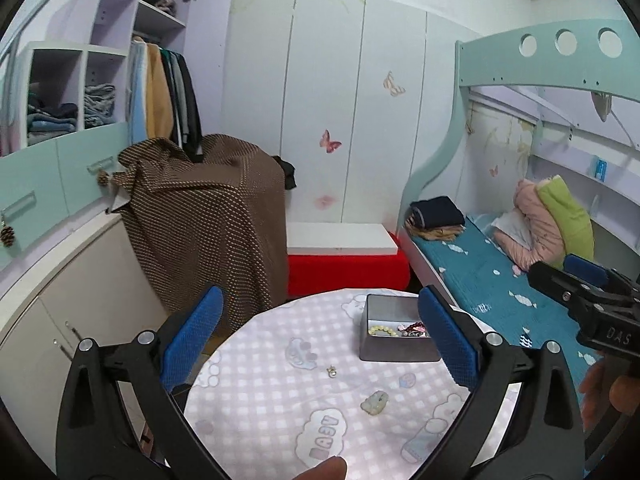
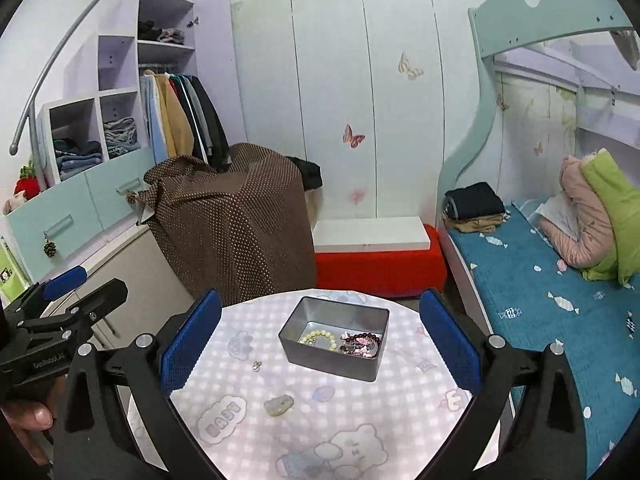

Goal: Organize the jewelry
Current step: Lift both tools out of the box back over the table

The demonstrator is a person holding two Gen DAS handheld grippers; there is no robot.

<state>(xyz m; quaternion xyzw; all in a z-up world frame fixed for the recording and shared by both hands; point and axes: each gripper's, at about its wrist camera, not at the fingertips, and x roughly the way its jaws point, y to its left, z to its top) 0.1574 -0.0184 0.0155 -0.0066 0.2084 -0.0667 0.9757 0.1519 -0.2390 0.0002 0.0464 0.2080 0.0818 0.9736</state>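
A grey metal box [image 2: 336,356] stands on the round table [image 2: 312,436] and holds a pale bead bracelet [image 2: 320,338] and a dark red bead bracelet [image 2: 362,344]. Loose on the cloth lie a small pearl earring [image 2: 256,367] and a pale green stone pendant [image 2: 279,405]. My right gripper [image 2: 320,344] hangs open above the table, with nothing between its blue pads. My left gripper [image 1: 320,340] is also open and empty. In the left wrist view the box [image 1: 394,350], earring [image 1: 331,371] and pendant [image 1: 375,402] show too.
A brown-draped object [image 2: 236,224] stands behind the table, with a red bench [image 2: 380,268] beside it. A bed with a blue cover [image 2: 540,300] runs along the right. Shelves and drawers [image 2: 80,184] line the left wall.
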